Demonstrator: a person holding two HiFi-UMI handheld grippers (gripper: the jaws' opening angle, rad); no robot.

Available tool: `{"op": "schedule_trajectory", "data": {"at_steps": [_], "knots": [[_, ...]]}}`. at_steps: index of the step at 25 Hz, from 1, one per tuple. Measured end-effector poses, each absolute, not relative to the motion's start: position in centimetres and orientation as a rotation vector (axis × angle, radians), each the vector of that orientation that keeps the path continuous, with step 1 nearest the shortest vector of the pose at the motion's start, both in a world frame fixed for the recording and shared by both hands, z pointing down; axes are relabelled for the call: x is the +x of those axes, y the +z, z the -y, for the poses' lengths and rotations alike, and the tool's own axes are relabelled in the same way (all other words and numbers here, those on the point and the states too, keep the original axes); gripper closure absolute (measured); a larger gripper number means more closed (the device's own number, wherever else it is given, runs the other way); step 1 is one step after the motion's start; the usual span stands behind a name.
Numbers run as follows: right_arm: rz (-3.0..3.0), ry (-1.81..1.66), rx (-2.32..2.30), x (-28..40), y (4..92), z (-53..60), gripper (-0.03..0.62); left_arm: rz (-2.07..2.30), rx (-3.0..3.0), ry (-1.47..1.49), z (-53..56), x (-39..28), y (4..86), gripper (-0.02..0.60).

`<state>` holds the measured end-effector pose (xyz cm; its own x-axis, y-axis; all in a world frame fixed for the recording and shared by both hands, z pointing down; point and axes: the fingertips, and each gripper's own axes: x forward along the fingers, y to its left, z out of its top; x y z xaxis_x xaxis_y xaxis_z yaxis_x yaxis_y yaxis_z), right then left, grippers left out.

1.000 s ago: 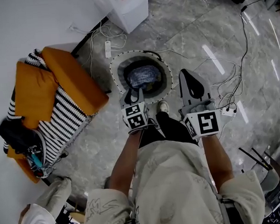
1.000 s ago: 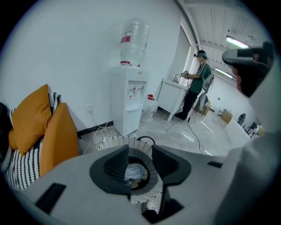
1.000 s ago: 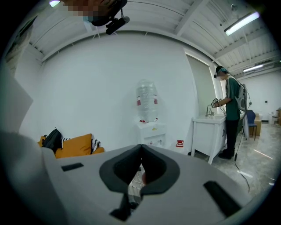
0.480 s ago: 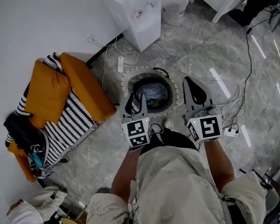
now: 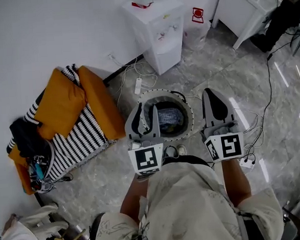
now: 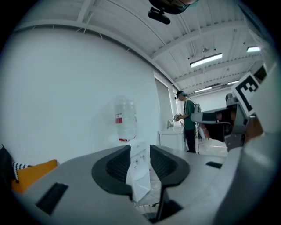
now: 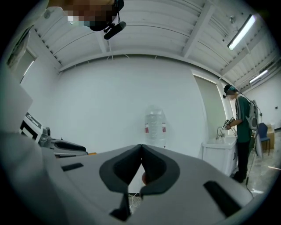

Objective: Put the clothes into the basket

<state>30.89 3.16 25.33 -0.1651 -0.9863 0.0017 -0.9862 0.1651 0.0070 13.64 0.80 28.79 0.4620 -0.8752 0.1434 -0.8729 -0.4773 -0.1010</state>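
The round basket [image 5: 186, 104] with a white rim stands on the marble floor just ahead of my feet, and a blue-grey garment [image 5: 170, 119] lies inside it. More dark clothes [image 5: 24, 138] lie on the left end of the orange and striped sofa [image 5: 61, 102]. My left gripper [image 5: 143, 116] hangs over the basket's near left rim. Its jaws stand a little apart and are closing, with nothing between them in the left gripper view [image 6: 140, 151]. My right gripper [image 5: 215, 104] is held to the right of the basket, its tips [image 7: 141, 147] together and empty. Both point level at the wall.
A white water dispenser [image 5: 157, 34] stands against the wall behind the basket. Cables and a power strip [image 5: 138, 86] trail on the floor around the basket. A white table [image 5: 244, 7] is at the far right. A person [image 6: 189, 125] stands at a sink.
Both grippers have risen, the left one more, coming up from the basket's mouth and tipping toward level. The left jaws have narrowed. The head view has swung toward the wall.
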Motion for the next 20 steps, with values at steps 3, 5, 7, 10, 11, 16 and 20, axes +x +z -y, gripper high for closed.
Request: {"op": "schedule_trajectory", "data": {"at_steps": [3,5,7,10,11,16,20], "knots": [[2.418,-0.045,2.035,30.9,24.1,-3.5,0.606,-1.594,-2.639,-0.179,-1.3,13.7,26.0,0.456],[2.428,-0.06,2.035,30.9,23.6,-3.7,0.606,-1.588,-2.62,-0.154,-1.6,13.8,24.9,0.466],[2.433,-0.07,2.036,30.9,23.1,-3.8,0.606,-1.593,-2.609,-0.138,-1.6,13.8,24.1,0.476],[2.436,-0.084,2.028,30.5,22.6,-3.9,0.606,-1.614,-2.605,-0.108,-1.7,13.6,23.5,0.505],[2.436,-0.091,2.023,30.5,22.4,-3.9,0.606,-1.62,-2.604,-0.101,-1.7,13.6,23.4,0.519],[2.43,-0.118,2.014,30.7,22.0,-4.4,0.606,-1.618,-2.613,-0.112,-1.9,14.1,23.7,0.577],[2.413,-0.135,2.019,31.1,21.8,-4.9,0.606,-1.607,-2.636,-0.122,-2.2,14.5,23.9,0.578]]}}
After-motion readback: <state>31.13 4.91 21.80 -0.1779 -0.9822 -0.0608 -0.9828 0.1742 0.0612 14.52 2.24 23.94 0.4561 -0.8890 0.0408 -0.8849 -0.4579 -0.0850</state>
